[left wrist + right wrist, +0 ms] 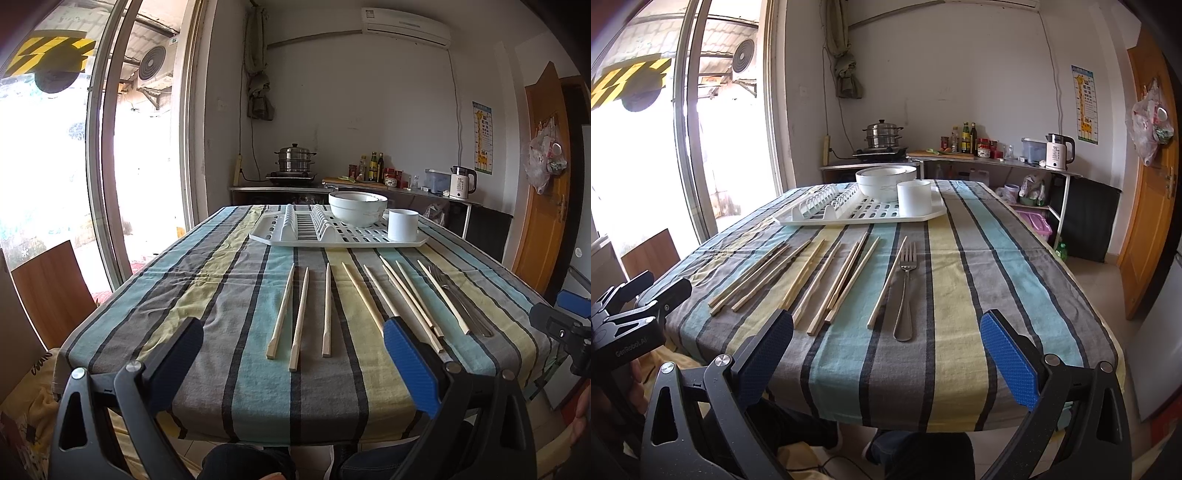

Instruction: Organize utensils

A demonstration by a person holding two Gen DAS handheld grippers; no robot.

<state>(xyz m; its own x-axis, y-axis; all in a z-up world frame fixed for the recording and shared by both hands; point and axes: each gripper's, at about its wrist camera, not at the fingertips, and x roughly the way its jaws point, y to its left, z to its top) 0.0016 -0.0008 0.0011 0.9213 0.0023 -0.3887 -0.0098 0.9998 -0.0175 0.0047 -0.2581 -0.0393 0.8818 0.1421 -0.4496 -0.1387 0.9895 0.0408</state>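
Right now I have both grippers held off the near edge of the table (960, 398), jaws wide apart and empty: the left gripper (293, 354) faces the left half of the spread, the right gripper (886, 347) the right half. The utensils lie loose on the striped cloth between me and the white drying rack (849, 218), which carries stacked bowls (882, 182) and a white cup (914, 197) that I take for the holder. Every chopstick (299, 314) runs lengthwise away from me, fanning slightly, butt ends toward the jaws, so a grasp would close across the shaft near its near end. The fork (905, 291) lies the same way, handle toward me, with one chopstick just beside it on its left; my right gripper is plainly the nearer to that pair, and in the left wrist view they sit far off to the right. Ahead of the right gripper the cloth is bare to the right of the fork, giving me room to approach, while the table edge falls away close on that side.
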